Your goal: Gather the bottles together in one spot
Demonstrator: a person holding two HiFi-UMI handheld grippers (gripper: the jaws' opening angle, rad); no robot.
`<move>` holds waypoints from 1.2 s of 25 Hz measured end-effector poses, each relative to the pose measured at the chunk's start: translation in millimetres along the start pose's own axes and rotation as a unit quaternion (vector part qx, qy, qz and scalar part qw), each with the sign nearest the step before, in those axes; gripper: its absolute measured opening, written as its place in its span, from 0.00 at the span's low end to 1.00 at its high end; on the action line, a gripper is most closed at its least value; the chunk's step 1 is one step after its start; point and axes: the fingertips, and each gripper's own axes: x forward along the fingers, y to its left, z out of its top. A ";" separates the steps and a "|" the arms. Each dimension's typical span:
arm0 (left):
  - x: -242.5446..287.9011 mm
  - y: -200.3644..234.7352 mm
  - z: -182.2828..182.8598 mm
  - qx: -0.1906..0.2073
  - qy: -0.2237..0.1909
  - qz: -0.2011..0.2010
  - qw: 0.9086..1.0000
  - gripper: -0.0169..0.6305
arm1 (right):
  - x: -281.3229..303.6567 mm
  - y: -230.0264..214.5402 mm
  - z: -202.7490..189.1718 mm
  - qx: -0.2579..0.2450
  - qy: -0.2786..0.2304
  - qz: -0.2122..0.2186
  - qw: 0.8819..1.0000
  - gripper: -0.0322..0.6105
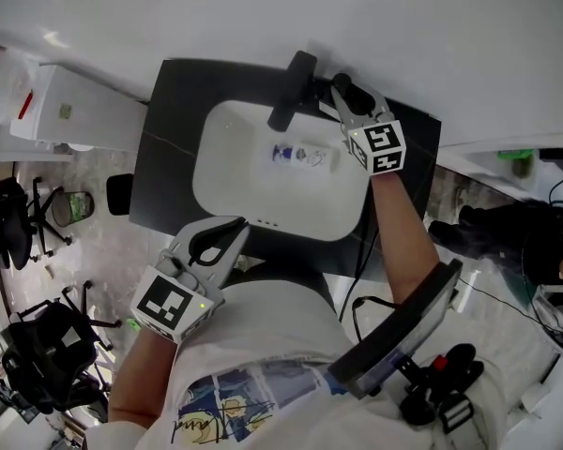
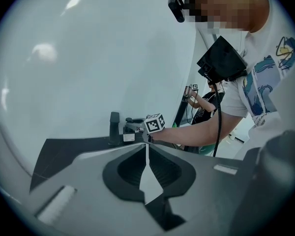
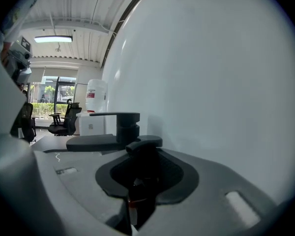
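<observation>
A clear bottle with a blue label lies on its side in the white sink. At the sink's back right corner, beside the black faucet, my right gripper is shut on a dark pump bottle. The bottle stands upright between the jaws, with a bit of red label low down. My left gripper hovers over the sink's front edge. It is shut, and in the left gripper view it holds nothing. The left gripper view also shows the right gripper by the faucet.
The sink is set in a black counter against a white wall. A white cabinet and office chairs stand to the left on the floor. Cables and dark gear lie on the floor at the right.
</observation>
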 end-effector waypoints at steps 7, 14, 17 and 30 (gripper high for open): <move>5.2 3.3 -2.1 -0.003 0.010 -0.004 1.000 0.06 | 4.9 -1.3 -4.1 0.018 -0.030 0.026 0.999 0.18; 11.1 4.7 -2.7 -0.002 0.011 -0.013 1.000 0.06 | -1.7 -1.8 -11.3 0.008 -0.035 0.050 0.998 0.19; 13.3 4.5 -0.6 -0.005 0.014 -0.011 1.000 0.06 | -4.5 -2.1 -15.6 0.002 -0.030 0.052 0.998 0.19; 12.1 5.9 -2.5 -0.001 0.012 -0.026 1.000 0.06 | -7.8 -21.2 -19.3 0.030 -0.018 0.000 0.999 0.46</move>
